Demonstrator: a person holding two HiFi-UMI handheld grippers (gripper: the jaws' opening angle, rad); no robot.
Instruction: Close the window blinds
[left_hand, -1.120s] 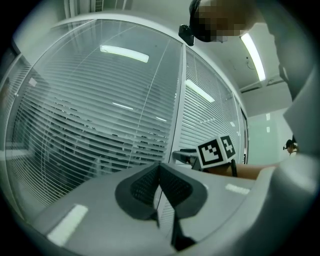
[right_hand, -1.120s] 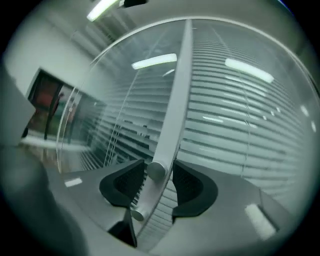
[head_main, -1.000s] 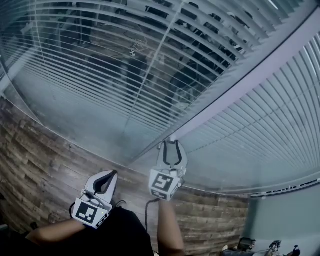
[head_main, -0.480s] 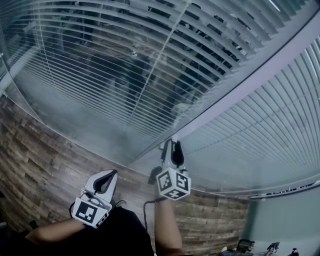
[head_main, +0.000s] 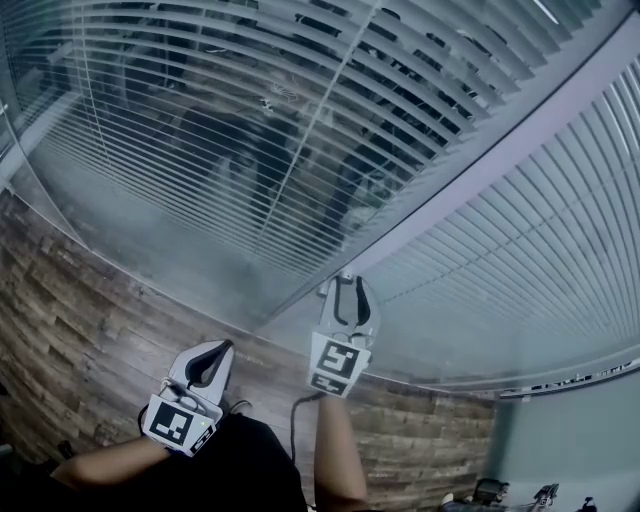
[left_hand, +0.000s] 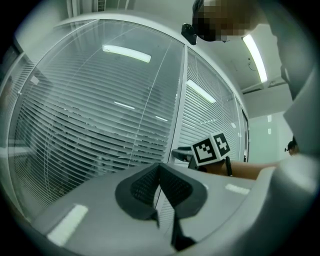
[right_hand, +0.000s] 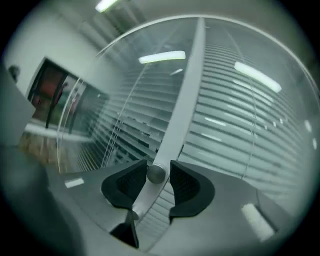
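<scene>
The window blinds (head_main: 200, 130) hang behind glass, their slats tilted so that dark gaps show between them. A small round metal knob (right_hand: 156, 173) sits on the pale frame post (right_hand: 182, 100) between the two panes. My right gripper (right_hand: 154, 176) has this knob between its pads, and its jaws are opening, with a slight gap on the right side. In the head view the right gripper (head_main: 345, 287) reaches up to the post (head_main: 480, 180). My left gripper (head_main: 224, 348) hangs lower left, away from the glass, shut with nothing in it (left_hand: 160, 168).
The pane right of the post has blinds (head_main: 540, 290) that look flatter and paler. A wood-plank floor (head_main: 90, 330) runs below the glass. Dark objects (head_main: 495, 490) lie on the floor at the bottom right. The right gripper's marker cube (left_hand: 211, 149) shows in the left gripper view.
The right gripper twisted at the knob with narrower jaws half a second ago, then turned back and its jaws now stand wider. The left gripper has stayed put.
</scene>
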